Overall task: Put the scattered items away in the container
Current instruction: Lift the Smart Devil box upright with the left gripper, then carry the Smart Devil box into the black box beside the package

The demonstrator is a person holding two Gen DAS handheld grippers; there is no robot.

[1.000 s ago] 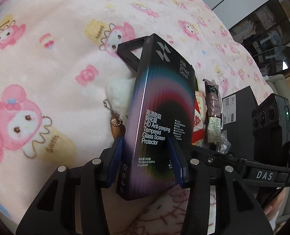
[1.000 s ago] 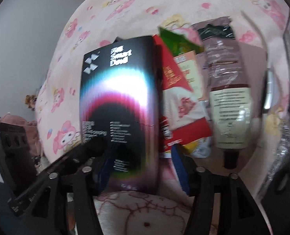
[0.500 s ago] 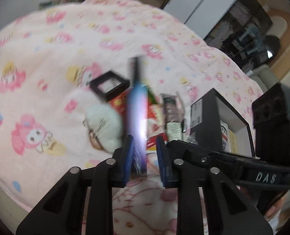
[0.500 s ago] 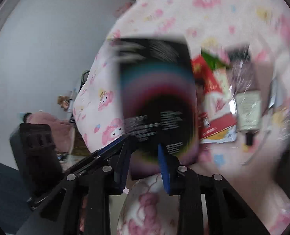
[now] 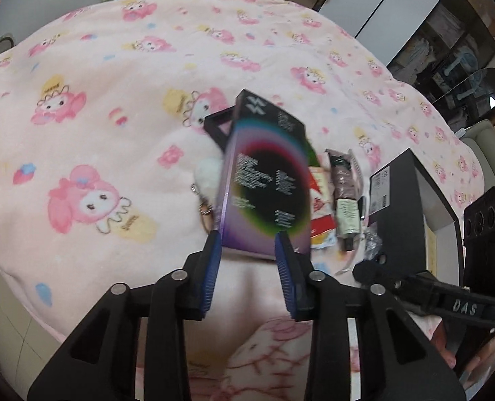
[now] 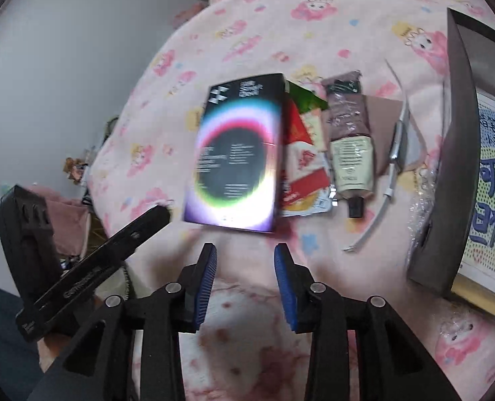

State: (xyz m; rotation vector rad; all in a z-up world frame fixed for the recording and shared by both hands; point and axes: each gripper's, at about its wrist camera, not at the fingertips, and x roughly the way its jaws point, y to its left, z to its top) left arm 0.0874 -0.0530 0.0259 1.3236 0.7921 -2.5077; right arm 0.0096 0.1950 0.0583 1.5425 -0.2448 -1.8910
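Observation:
The black screen-protector box (image 5: 266, 187) with a rainbow ring is blurred and tilted just beyond my left gripper (image 5: 249, 250), whose jaws are open and not clamping it. In the right wrist view the box (image 6: 237, 157) hangs free above the blanket, ahead of my open, empty right gripper (image 6: 245, 259). A red snack packet (image 6: 302, 163), a brown tube (image 6: 347, 140) and a white cable (image 6: 392, 167) lie on the pink blanket. The black container box (image 5: 411, 200) stands to the right.
A white fluffy keychain (image 5: 209, 175) and a small black frame (image 5: 219, 127) lie left of the box. Crinkled clear plastic (image 6: 424, 200) lies beside the container (image 6: 461, 153). The bed edge (image 5: 23, 287) is near on the left.
The box was gripped edge-on in my left gripper half a second ago; the jaws have opened and the box now sits loose and tilted ahead of them. My right gripper has drawn back.

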